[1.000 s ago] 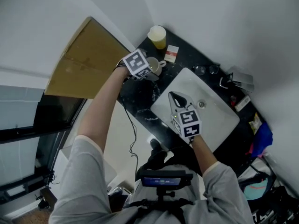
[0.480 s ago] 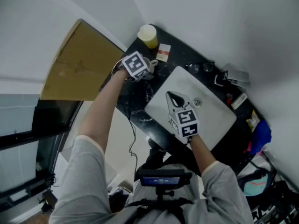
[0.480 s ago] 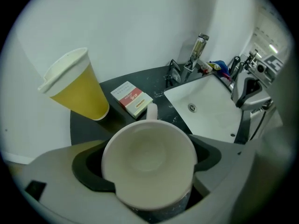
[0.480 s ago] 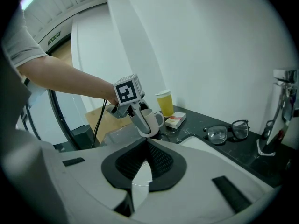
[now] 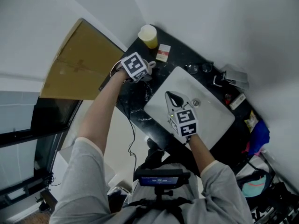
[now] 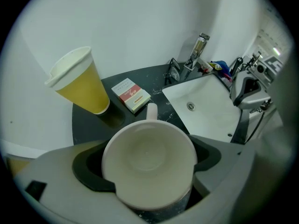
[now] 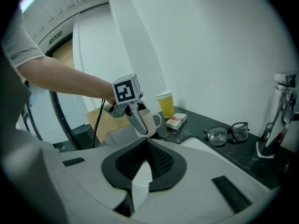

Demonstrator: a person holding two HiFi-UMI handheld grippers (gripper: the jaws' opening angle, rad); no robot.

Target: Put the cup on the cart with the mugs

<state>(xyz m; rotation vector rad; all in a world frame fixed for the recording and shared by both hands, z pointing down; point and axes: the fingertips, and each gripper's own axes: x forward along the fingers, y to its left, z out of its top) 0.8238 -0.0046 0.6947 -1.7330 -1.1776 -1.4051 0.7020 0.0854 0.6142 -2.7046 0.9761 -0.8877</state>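
A white mug with its handle pointing away sits between the jaws of my left gripper, whose dark pads press on both its sides. This happens over the left part of the black counter, where the left gripper and the mug are small in the head view. From the right gripper view the mug is upright in the left gripper; whether it rests on the counter I cannot tell. My right gripper hovers over the white sink, shut and empty.
A yellow paper cup and a small red-and-white box stand just beyond the mug. Glasses lie behind the sink, near the faucet. A cardboard sheet leans left of the counter. Toiletries crowd the far right end.
The left gripper's jaws have closed in on the mug. The right gripper has stayed over the sink, and the head view has shifted slightly.
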